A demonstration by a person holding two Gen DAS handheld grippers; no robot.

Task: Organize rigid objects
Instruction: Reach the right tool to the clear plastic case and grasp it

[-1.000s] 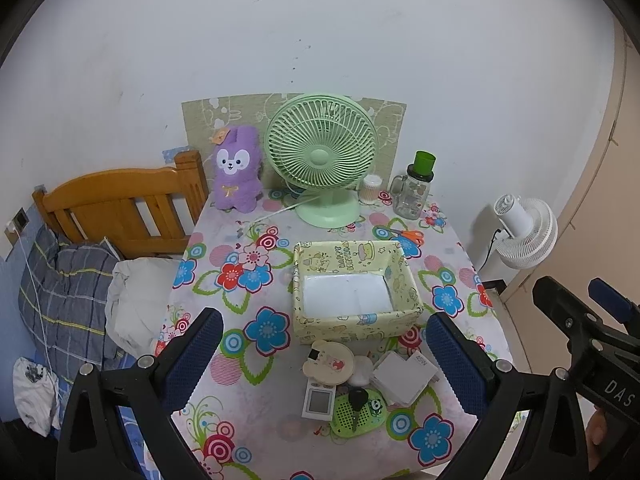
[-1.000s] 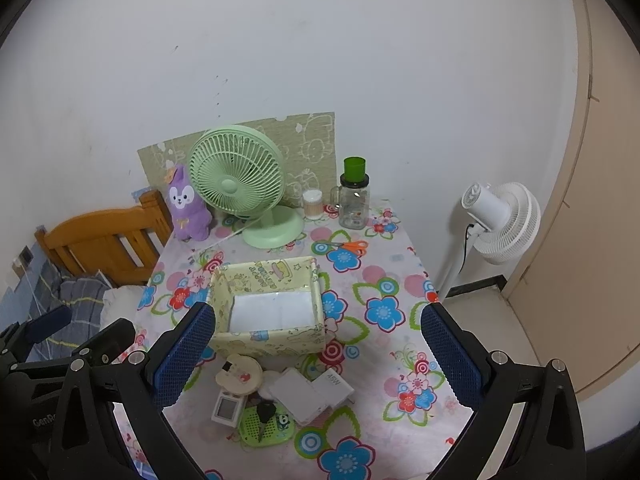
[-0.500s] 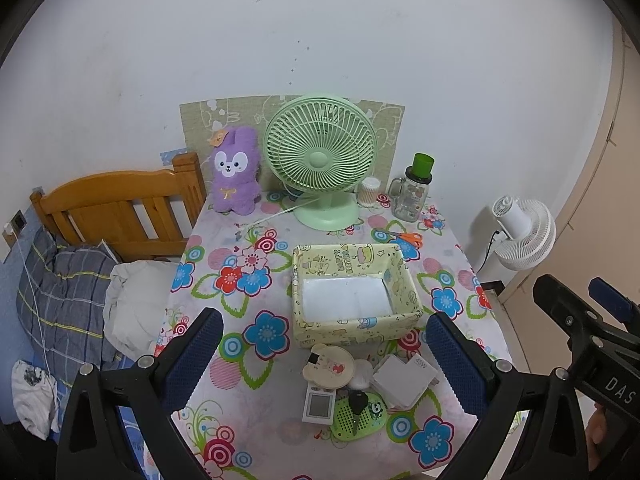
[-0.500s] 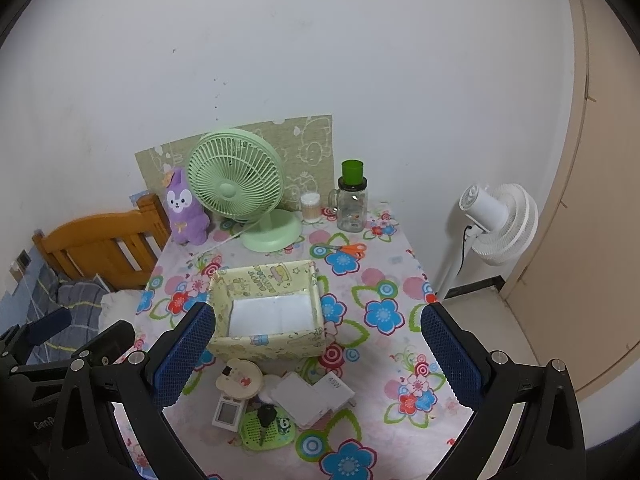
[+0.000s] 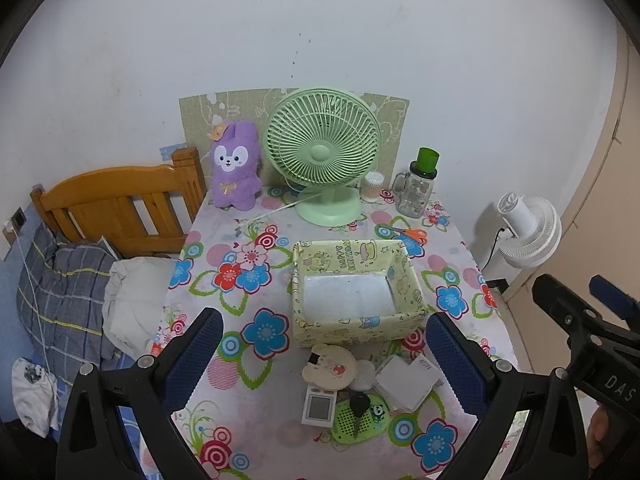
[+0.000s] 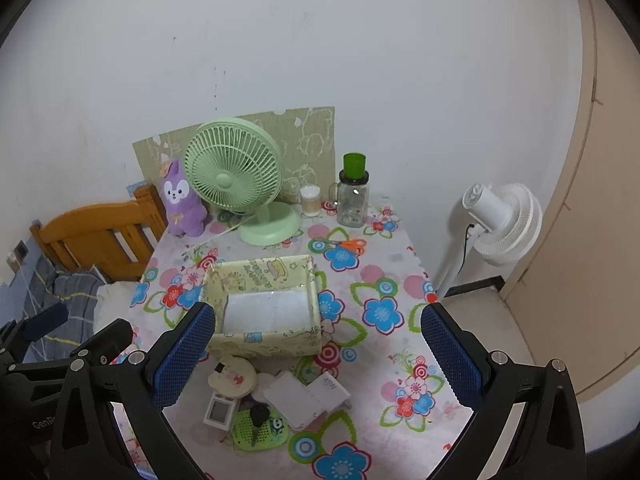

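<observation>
Left gripper (image 5: pixel 320 354) held high with jaws spread wide and empty, right gripper (image 6: pixel 318 344) level beside it, equally wide, empty.

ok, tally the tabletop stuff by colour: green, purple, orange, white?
Green: 3, desk fan, wrapped box, round mesh pad
Purple: 1, plush bunny
Orange: 1, scissors
White: 2, charger block, small display unit
Total: 7
</observation>
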